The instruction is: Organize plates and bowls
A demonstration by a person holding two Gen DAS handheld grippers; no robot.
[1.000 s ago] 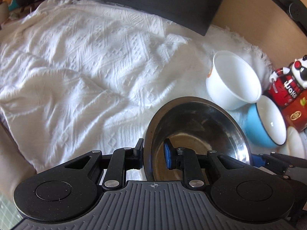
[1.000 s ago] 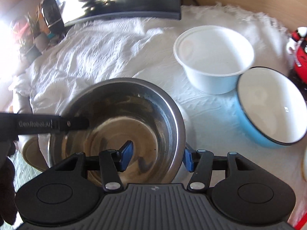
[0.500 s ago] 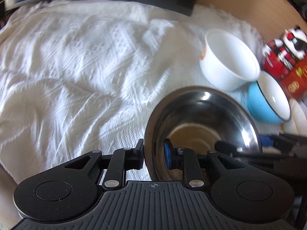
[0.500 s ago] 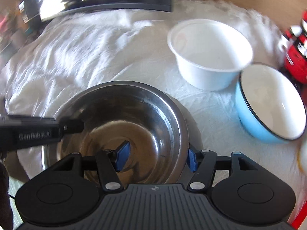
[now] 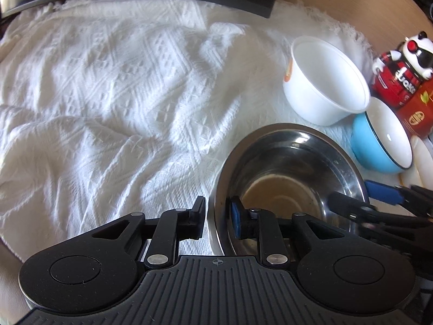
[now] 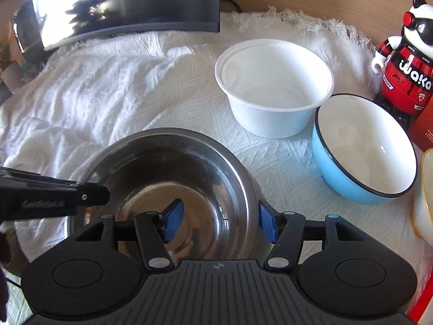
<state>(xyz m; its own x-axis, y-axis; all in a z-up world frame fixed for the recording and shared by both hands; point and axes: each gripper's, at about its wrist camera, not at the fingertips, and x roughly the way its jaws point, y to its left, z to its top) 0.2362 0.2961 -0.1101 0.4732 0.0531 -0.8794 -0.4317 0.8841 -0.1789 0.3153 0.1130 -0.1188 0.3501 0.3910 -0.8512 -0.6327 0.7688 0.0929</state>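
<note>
A steel bowl (image 5: 292, 162) (image 6: 176, 162) rests on the white cloth (image 5: 108, 94). My left gripper (image 5: 217, 218) is shut on its left rim, one pad outside and one inside; its finger also shows in the right wrist view (image 6: 67, 197). My right gripper (image 6: 219, 220) straddles the bowl's right rim. Its inner pad stands clear of the wall, so the jaws are open. Behind the steel bowl stand a white bowl (image 5: 324, 81) (image 6: 273, 81) and a blue bowl (image 5: 379, 140) (image 6: 362, 146), both upright and touching each other.
A dark monitor (image 6: 121, 5) stands along the back edge of the cloth. A red and black toy figure (image 6: 408, 67) and a red box (image 5: 416, 111) stand at the right. A pale yellow-rimmed dish (image 6: 425, 189) shows at the right edge.
The left gripper has rolled a little and shifted with the steel bowl's rim in it. The right gripper's jaws stand slightly wider around the right rim. The white and blue bowls have not moved.
</note>
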